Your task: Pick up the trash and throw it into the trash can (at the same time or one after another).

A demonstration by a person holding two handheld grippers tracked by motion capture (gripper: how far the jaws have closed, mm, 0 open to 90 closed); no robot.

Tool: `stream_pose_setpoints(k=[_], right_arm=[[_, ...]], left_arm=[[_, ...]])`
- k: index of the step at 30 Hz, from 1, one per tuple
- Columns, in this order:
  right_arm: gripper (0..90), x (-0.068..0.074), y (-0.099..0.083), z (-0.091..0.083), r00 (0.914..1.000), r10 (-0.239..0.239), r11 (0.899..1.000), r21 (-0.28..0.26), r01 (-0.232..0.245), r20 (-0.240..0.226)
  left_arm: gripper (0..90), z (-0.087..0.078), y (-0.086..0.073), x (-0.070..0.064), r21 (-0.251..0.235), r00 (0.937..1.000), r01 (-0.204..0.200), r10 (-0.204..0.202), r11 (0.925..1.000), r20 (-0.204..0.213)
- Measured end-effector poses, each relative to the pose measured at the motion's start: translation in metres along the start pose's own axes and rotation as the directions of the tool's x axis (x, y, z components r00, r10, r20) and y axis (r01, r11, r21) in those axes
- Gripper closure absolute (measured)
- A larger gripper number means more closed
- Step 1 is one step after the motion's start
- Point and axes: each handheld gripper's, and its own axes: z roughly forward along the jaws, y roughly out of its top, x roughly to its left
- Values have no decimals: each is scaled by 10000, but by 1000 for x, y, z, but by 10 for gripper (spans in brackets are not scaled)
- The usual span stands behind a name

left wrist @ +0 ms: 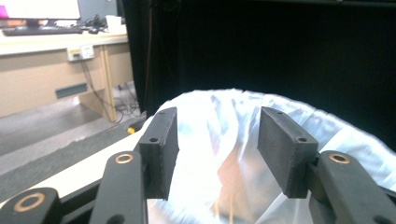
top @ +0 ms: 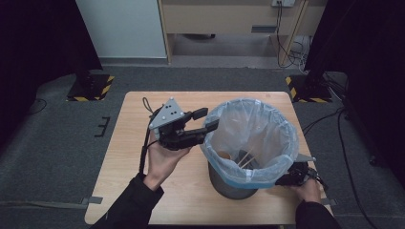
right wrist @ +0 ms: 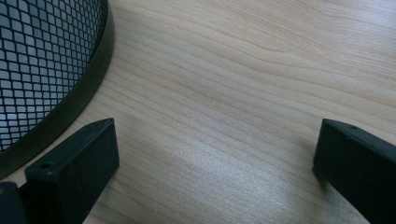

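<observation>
— Reaching for the liner, is that what the left gripper point(top: 206, 119) is doing?

— Yes. It is hovering at the left rim of the plastic bag point(top: 267, 119) with its jaws spread apart and nothing between them; the left gripper view point(left wrist: 217, 149) is looking straight over the bag's white edge point(left wrist: 327, 126).

— And where is the bag sitting?

— It is lining the mesh bin point(top: 229, 183), folded over the bin's top, on the wooden table point(top: 138, 167). Sticks and a brownish scrap point(top: 224, 155) are lying inside.

— What is the right gripper point(top: 293, 176) doing?

— It is resting low on the table beside the bin's base point(right wrist: 70, 102), jaws wide open, holding nothing.

— So how far along is this?

— Early, I'd judge. The rubbish is looking already dropped in, but the bag is not yet being gripped, lifted or gathered; pinching the rim and pulling the liner free is seemingly all still ahead.
</observation>
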Motion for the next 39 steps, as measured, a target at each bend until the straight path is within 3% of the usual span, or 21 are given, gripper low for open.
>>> stream_pose_setpoints(k=[13,20,24,25,26,29,33,35,39], right_arm=[[4,0,0,0,10000,-2,10000,0,2,-1],[4,0,0,0,10000,-3,10000,-1,3,-2],[4,0,0,0,10000,21,10000,4,-21,-1],[4,0,0,0,10000,-1,10000,0,1,0],[4,0,0,0,10000,20,10000,5,-20,-2],[4,0,0,0,10000,3,10000,-1,-3,-1],[4,0,0,0,10000,2,10000,0,-2,-2],[4,0,0,0,10000,-2,10000,0,2,-1],[4,0,0,0,10000,18,10000,4,-18,-1]], left_arm=[[414,-25,-44,35,664,9932,497,-422,9966,-1088],[393,-32,-81,66,1380,9758,1110,-816,9842,-2028],[374,-34,-103,88,1626,9561,1716,-1245,9717,-2652],[363,-34,-103,88,1626,9561,1716,-1245,9717,-2652],[358,-36,-112,98,1681,9442,1979,-1417,9657,-2975],[342,-38,-126,112,1710,9218,2402,-1693,9555,-3486],[338,-39,-144,127,2137,8997,2541,-1494,9433,-4101],[338,-40,-152,135,2183,8852,2853,-1693,9332,-4333],[337,-38,-166,146,2435,8621,3057,-1590,9205,-4812]])
